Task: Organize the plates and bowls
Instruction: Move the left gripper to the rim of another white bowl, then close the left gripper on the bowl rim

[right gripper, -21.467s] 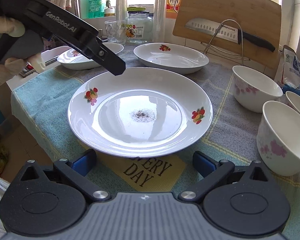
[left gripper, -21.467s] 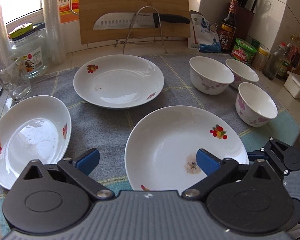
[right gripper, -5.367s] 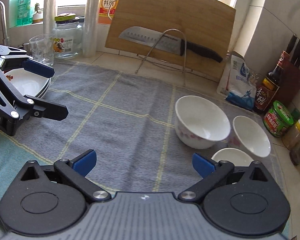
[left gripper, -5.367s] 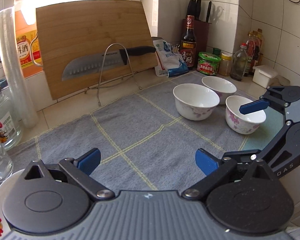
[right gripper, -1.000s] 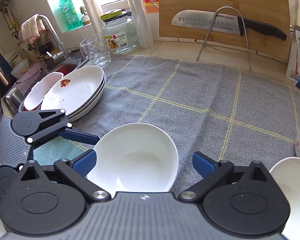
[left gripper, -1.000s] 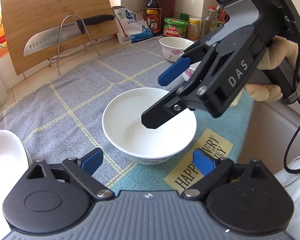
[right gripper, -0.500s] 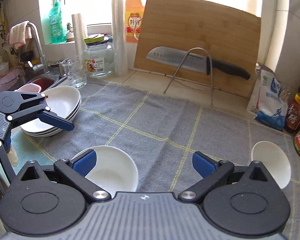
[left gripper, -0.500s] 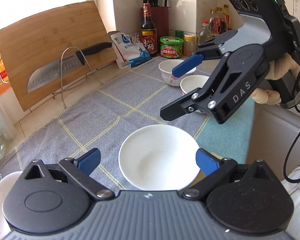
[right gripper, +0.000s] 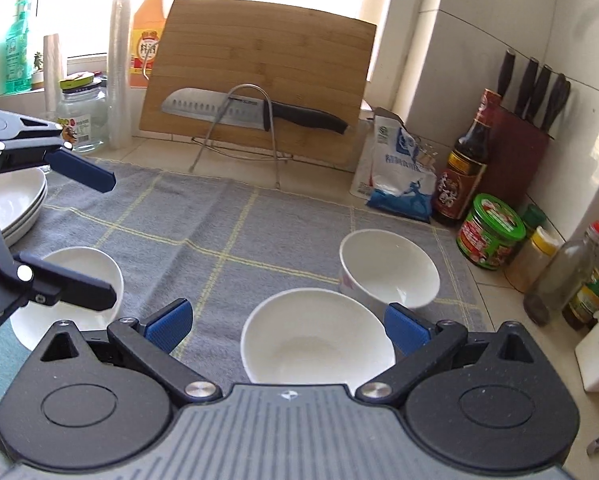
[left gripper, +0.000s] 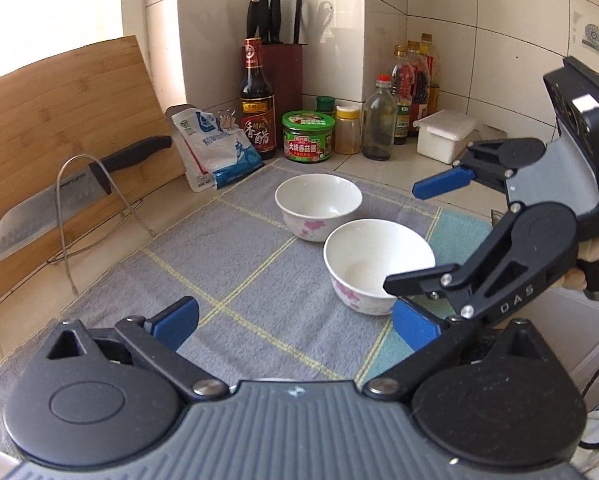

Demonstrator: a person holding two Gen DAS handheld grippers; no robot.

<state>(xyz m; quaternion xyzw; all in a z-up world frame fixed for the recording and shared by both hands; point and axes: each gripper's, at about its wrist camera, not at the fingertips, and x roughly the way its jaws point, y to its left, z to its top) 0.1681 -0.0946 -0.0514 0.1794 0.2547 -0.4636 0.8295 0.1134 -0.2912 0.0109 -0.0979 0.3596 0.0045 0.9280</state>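
Note:
Two white floral bowls stand on the grey mat: a nearer bowl (left gripper: pixel 373 264) (right gripper: pixel 317 336) and a farther bowl (left gripper: pixel 317 204) (right gripper: pixel 387 266). A third white bowl (right gripper: pixel 75 272) sits at the left of the mat, partly hidden behind my left gripper (right gripper: pixel 99 236), which is open and empty above it. Stacked white plates (right gripper: pixel 15 200) lie at the far left. My right gripper (right gripper: pixel 287 322) (left gripper: pixel 419 236) is open and empty, just short of the nearer bowl. My left gripper (left gripper: pixel 295 320) faces the two bowls from a distance.
A wooden cutting board (right gripper: pixel 259 76) with a knife (right gripper: pixel 251 112) on a wire rack leans at the back. A salt bag (left gripper: pixel 215 148), soy bottle (left gripper: pixel 257 100), green-lidded jar (left gripper: pixel 307 136), oil bottles and a white box (left gripper: pixel 445 134) stand by the corner. A glass jar (right gripper: pixel 81 116) is back left.
Both grippers have swung right, away from the bowl set down at the left. The right gripper now hangs over the two remaining bowls; that left bowl has dropped out of the left wrist view.

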